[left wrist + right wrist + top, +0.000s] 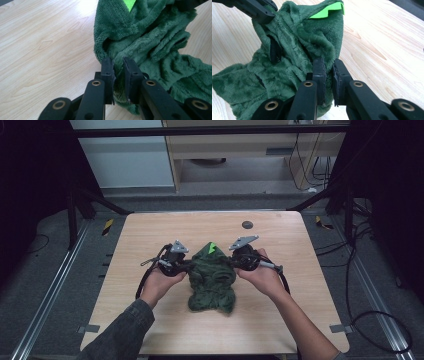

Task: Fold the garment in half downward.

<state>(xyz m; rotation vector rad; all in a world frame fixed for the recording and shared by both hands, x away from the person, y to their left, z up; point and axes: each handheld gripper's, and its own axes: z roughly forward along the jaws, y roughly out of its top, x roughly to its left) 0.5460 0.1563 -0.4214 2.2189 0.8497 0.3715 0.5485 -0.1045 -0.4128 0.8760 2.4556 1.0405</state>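
Green fleece garment (212, 280) bunched mid-tabletop (150, 232) | your left claw (119, 72) pinches its near-left edge, right claw (328, 75) its right edge | risk: both bites look shallow; pull apart hard and plush may slip free.

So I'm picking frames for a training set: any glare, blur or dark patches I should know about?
High view: sharp, but the surroundings are very dark; the table is evenly lit. Left gripper view: a bright glare patch on the wood beside the green fleece garment, and the near jaw bases look soft. Right gripper view: mild washout on the tabletop at upper right; the fleece pile reads clearly.
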